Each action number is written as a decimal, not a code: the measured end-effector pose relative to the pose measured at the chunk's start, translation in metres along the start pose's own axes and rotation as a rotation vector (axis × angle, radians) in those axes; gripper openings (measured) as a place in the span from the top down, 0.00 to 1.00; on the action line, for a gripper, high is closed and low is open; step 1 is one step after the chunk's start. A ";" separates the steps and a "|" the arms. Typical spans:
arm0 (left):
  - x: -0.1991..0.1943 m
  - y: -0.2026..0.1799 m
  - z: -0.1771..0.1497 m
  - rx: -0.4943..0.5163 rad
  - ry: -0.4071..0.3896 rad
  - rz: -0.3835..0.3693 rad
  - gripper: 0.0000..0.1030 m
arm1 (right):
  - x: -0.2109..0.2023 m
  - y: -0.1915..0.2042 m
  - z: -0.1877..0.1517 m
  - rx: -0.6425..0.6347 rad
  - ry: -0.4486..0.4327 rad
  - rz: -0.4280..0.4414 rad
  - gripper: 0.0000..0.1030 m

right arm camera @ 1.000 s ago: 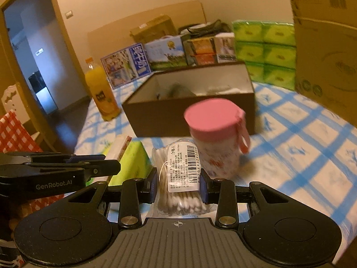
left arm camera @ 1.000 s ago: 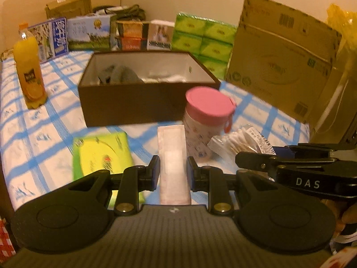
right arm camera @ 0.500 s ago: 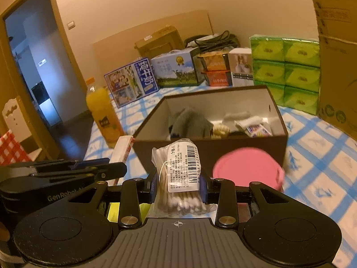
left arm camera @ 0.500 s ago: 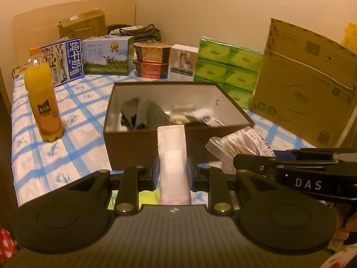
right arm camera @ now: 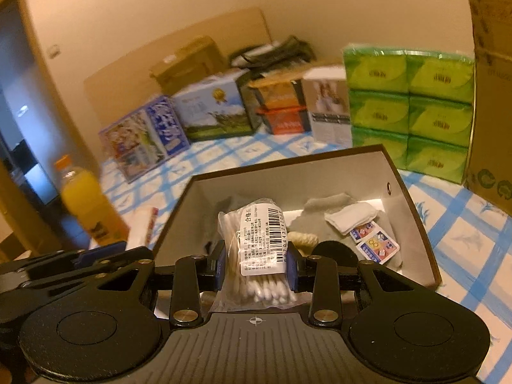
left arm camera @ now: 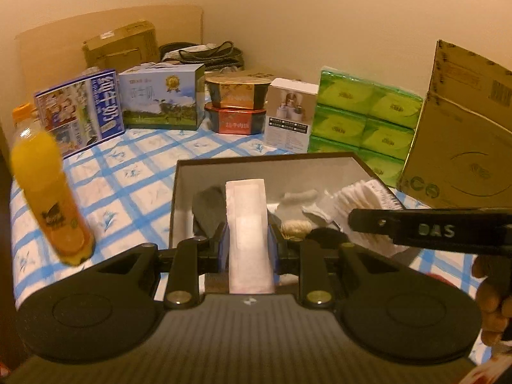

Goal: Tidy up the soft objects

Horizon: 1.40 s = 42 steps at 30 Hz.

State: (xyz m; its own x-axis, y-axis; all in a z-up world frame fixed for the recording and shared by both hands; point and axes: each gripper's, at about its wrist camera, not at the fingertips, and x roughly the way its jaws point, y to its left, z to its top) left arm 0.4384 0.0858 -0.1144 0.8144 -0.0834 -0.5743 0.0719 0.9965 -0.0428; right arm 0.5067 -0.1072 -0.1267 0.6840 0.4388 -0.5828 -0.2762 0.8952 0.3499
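I've got my left gripper (left arm camera: 248,244) pinching the limp white pad (left arm camera: 246,224) mid-length and my right gripper (right arm camera: 256,264) squeezing the crinkly, featherlight cotton swab bag (right arm camera: 256,256) above the box (right arm camera: 412,211).

Beige wall (left arm camera: 320,16), blue-checked tablecloth (left arm camera: 134,172)

the open brown cardboard box (right arm camera: 412,204) sits mid-table on the blue-checked tablecloth (left arm camera: 134,172); the orange juice bottle (left arm camera: 48,198) stands left of it, the stacked green tissue packs (right arm camera: 412,112) behind it.

Dim warm yellowish light, fisheye warp at edges, motion blur esp. right view
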 end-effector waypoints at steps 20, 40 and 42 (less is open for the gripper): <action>0.119 0.012 0.020 -0.032 0.150 -0.107 0.66 | 0.089 -0.049 0.026 0.195 0.170 -0.121 0.41; 0.108 0.016 0.011 -0.031 0.163 -0.080 0.58 | 0.074 -0.041 0.021 0.151 0.229 -0.153 0.41; 0.101 0.015 0.012 -0.032 0.157 -0.080 0.57 | 0.066 -0.037 0.022 0.131 0.217 -0.158 0.41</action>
State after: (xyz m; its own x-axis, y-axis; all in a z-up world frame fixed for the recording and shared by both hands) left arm 0.5285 0.0924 -0.1629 0.7066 -0.1630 -0.6886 0.1125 0.9866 -0.1181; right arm 0.5774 -0.1130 -0.1621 0.5475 0.3139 -0.7757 -0.0790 0.9422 0.3255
